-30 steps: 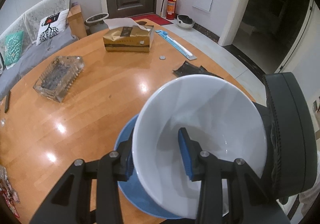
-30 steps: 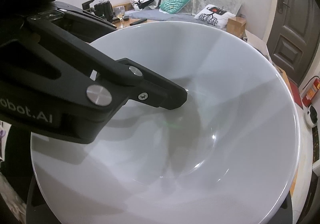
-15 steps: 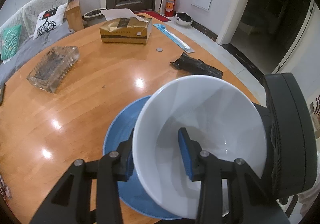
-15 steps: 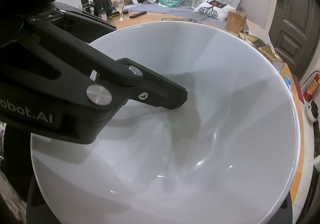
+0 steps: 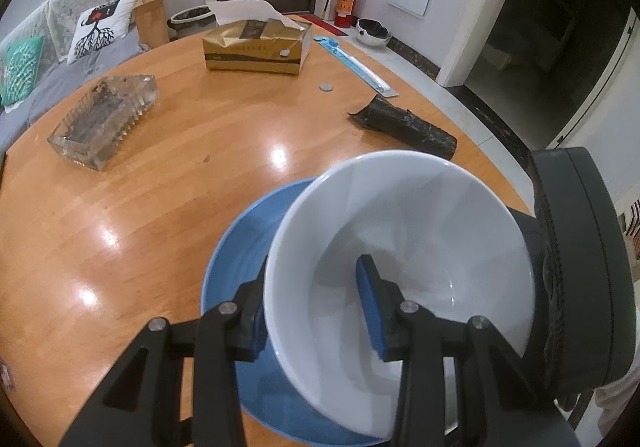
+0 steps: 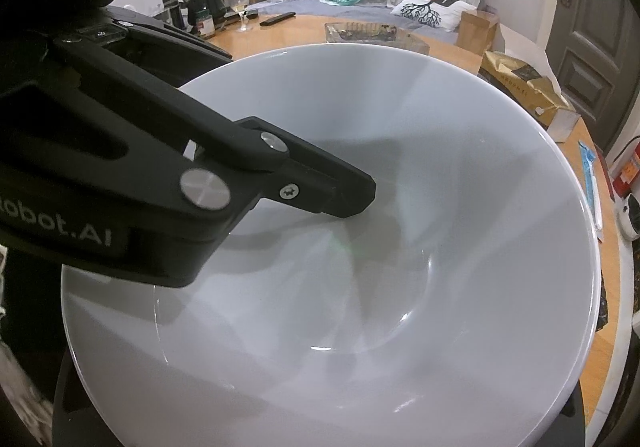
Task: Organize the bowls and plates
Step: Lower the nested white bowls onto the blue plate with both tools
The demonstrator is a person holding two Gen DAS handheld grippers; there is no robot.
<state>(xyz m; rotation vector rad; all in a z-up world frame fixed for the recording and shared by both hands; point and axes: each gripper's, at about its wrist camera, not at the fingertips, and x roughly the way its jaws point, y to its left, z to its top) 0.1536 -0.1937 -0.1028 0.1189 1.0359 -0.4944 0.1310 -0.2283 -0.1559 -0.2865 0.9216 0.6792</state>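
Gripping white bowl [image 5: 420, 247] by near rim, left gripper [image 5: 316, 311] clenching, one blue pad [image 5: 370, 307] sitting inside (other outside wall). Bowl hanging tilted over blue plate [image 5: 236, 247] lying below claw. Right gripper: cannot tell, bowl [image 6: 400, 247] filling its view.

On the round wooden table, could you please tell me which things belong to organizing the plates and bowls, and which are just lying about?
Part of the job:
white bowl, gripped by the left tool
blue plate

Just lying about:
tissue box
glass ashtray
coin
black wrapper
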